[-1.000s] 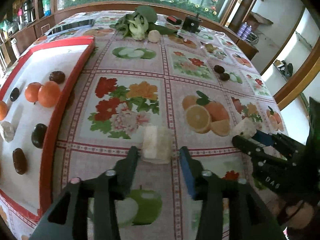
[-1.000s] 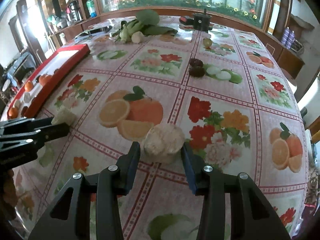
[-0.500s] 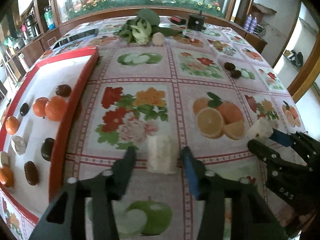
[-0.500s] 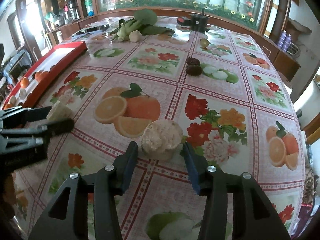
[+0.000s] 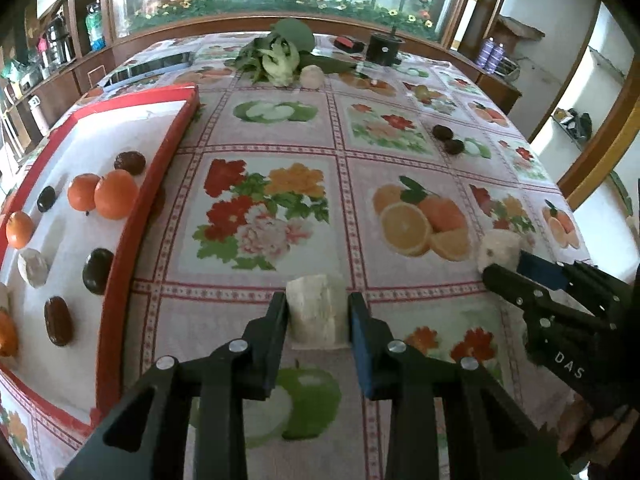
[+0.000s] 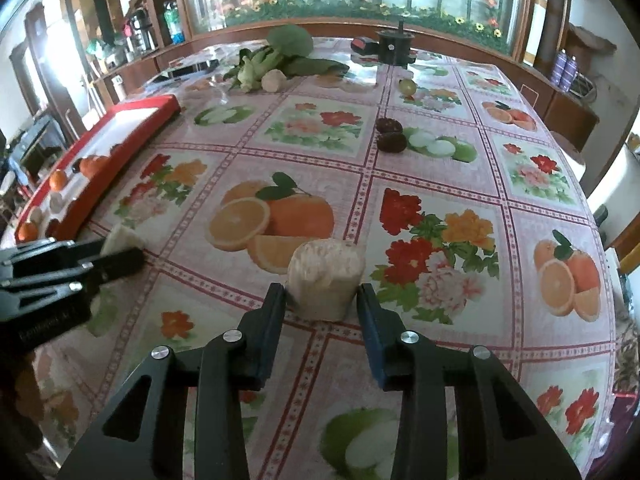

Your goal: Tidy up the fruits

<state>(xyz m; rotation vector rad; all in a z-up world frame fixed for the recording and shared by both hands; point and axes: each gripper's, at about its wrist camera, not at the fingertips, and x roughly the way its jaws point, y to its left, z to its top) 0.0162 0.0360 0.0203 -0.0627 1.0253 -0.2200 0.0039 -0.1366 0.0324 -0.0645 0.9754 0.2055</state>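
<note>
Below, we take each camera in turn.

Left wrist view: our left gripper [image 5: 318,316] has its two fingers pressed against the sides of one pale fruit chunk [image 5: 316,308], which stands upright between them, its long axis roughly vertical; whether it is lifted off the tablecloth [image 5: 260,128] we cannot tell. The red-rimmed tray [image 5: 120,264] lies to the left of this gripper, its long rim running away from the camera, so we judge the coming move to be a carry leftward over that rim. On the tray we count four oranges (one cut by the frame edge), five dark fruits and at least one pale piece. Two more dark fruits [image 5: 448,139] sit loose on the cloth, well apart to the upper right. Our right gripper [image 5: 502,264] shows at the right edge, holding a second pale chunk [image 5: 498,246].

Right wrist view: our right gripper [image 6: 322,306] brackets one rounded pale chunk [image 6: 326,276]; the left finger touches it, while contact on the right finger is unclear. The tray [image 6: 132,136] lies far to the left, beyond the left gripper [image 6: 116,256], so the left one is nearer. Two dark fruits [image 6: 390,134] and one small green fruit [image 6: 407,86] lie ahead.
</note>
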